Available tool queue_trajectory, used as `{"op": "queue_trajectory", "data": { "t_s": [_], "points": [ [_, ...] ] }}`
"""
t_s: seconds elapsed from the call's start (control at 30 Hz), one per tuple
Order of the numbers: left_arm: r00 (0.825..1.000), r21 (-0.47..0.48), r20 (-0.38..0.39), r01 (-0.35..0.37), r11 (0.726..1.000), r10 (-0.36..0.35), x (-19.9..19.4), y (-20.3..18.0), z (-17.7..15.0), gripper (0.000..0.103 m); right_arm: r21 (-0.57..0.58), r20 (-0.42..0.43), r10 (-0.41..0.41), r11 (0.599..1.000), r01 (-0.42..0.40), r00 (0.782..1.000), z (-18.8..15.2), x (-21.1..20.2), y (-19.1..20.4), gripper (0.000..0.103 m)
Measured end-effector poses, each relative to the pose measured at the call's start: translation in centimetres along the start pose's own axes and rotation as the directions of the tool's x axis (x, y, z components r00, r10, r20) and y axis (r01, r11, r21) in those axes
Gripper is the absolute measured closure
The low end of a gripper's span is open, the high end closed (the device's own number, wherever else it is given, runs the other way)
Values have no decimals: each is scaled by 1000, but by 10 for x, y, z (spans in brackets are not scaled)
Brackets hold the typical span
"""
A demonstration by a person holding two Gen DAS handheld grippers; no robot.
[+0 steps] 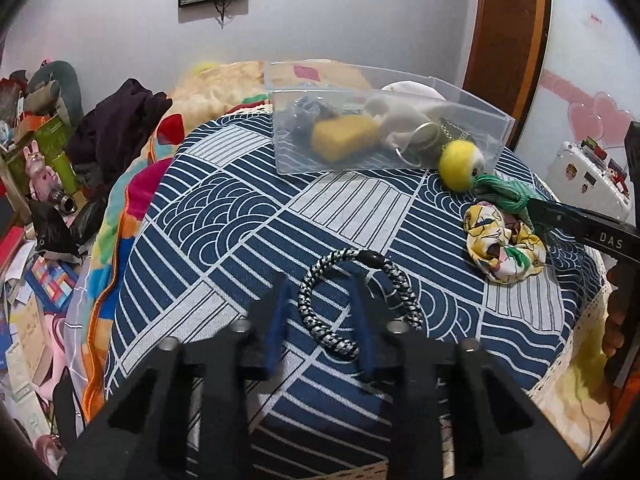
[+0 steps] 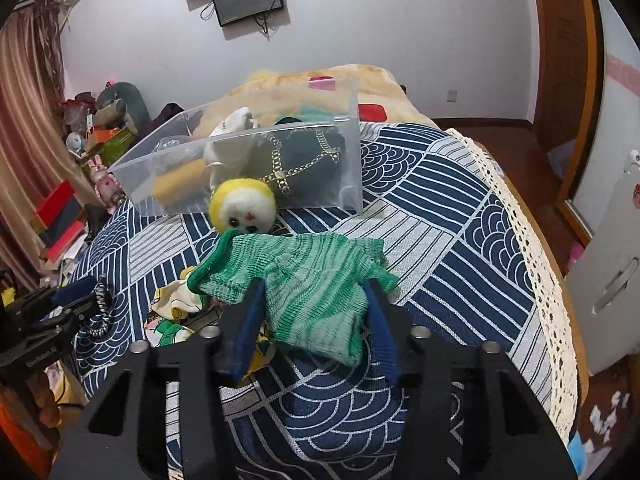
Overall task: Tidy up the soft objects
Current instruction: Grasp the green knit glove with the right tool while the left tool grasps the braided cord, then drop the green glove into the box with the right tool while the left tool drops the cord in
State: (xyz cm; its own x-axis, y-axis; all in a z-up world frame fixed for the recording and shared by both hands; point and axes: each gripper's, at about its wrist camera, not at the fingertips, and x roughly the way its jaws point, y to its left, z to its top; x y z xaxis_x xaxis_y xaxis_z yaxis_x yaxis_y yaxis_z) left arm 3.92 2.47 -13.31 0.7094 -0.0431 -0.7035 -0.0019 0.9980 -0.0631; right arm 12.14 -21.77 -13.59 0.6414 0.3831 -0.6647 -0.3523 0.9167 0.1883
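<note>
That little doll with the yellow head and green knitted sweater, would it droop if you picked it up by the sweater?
Probably yes. The doll has a loose knitted sweater that already folds and sags between the right tongs, so it looks floppy. Its round felt-like head seems the densest part and would likely dangle. The fuzzy knit should grip well rather than slip.

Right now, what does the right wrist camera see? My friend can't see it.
The right gripper straddles a doll's green knitted sweater on a blue patterned bedspread, fingers open. The yellow-haired doll lies before a clear plastic box holding soft things.
</note>
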Motion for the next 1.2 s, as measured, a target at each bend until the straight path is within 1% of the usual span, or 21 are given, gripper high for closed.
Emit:
{"op": "queue_trajectory", "data": {
  "t_s": [0.03, 0.07, 0.13, 0.2, 0.37, 0.57, 0.7, 0.77, 0.87, 1.0, 1.1, 1.2],
  "points": [
    [1000, -5, -2, 1, 1000, -1, -1, 1, 0, 86, -1, 3, 1, 1000, -1, 1000, 0, -1, 0, 68],
    [1000, -9, -2, 2, 1000, -2, -1, 2, 1, 92, -1, 6, 0, 1000, 0, 1000, 0, -1, 2, 70],
    [1000, -15, -4, 11, 1000, -11, -1, 4, 2, 96, -3, 18, -3, 1000, 3, 1000, 0, -4, 2, 76],
    [1000, -19, -6, 20, 1000, -20, -1, 5, 3, 97, -4, 27, 2, 1000, -2, 1000, 1, -7, 3, 79],
    [1000, -18, 9, 25, 1000, -25, -5, 4, 7, 97, -18, 78, 20, 1000, -19, 997, 6, -21, 8, 81],
    [998, -26, 60, 30, 999, -28, -15, 5, 22, 97, -29, 139, 42, 999, -38, 989, 19, -38, 15, 81],
    [994, -31, 105, 32, 999, -29, -21, 5, 40, 97, -43, 178, 51, 998, -44, 983, 30, -46, 19, 81],
    [991, -25, 133, 22, 999, -19, -23, 4, 51, 97, -52, 197, 47, 998, -37, 979, 35, -49, 21, 81],
    [983, -17, 183, 1, 1000, 2, -26, 3, 72, 98, -56, 228, 46, 998, -34, 973, 45, -50, 24, 81],
    [974, -19, 228, 7, 1000, -2, -29, 5, 97, 98, -60, 267, 43, 998, -28, 963, 60, -48, 30, 81],
    [970, -19, 244, 18, 1000, -13, -30, 8, 110, 98, -67, 287, 44, 997, -26, 957, 70, -45, 33, 81],
    [973, -17, 230, 29, 999, -25, -26, 11, 116, 97, -75, 303, 38, 997, -16, 952, 77, -42, 37, 81]
  ]
}}
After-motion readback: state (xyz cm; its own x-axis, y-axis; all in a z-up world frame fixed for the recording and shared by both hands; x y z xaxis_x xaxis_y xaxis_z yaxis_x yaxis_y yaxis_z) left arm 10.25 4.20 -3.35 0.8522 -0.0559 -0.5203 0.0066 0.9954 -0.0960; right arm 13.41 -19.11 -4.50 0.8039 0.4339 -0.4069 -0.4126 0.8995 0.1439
